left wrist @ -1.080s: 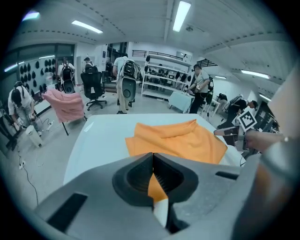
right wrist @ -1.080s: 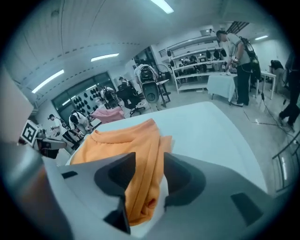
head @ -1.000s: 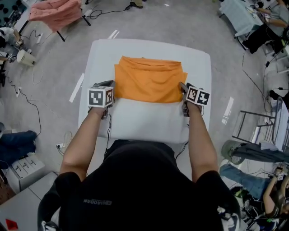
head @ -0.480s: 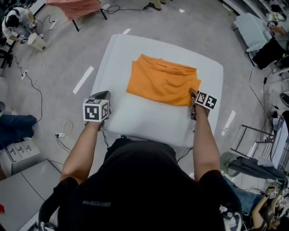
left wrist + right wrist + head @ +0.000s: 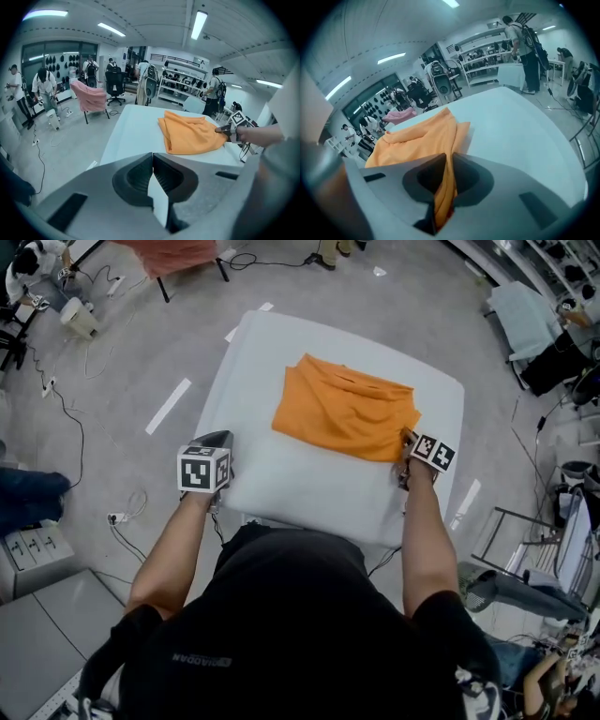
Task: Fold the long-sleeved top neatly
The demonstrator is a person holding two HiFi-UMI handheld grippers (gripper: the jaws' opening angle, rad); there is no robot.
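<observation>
Grippers, head view: our right gripper [image 5: 406, 439] meets the near right corner of the orange top [image 5: 347, 409] lying across the table [image 5: 281, 488], with our left gripper [image 5: 221, 437] well apart leftward; left gripper view, jaws pressed together, empty; right gripper view, jaws just closing, pinching its edge.

a big lab hall; shelving racks [image 5: 180, 83], office chairs [image 5: 115, 86], other people [image 5: 43, 86] working at tables [image 5: 521, 306]
</observation>
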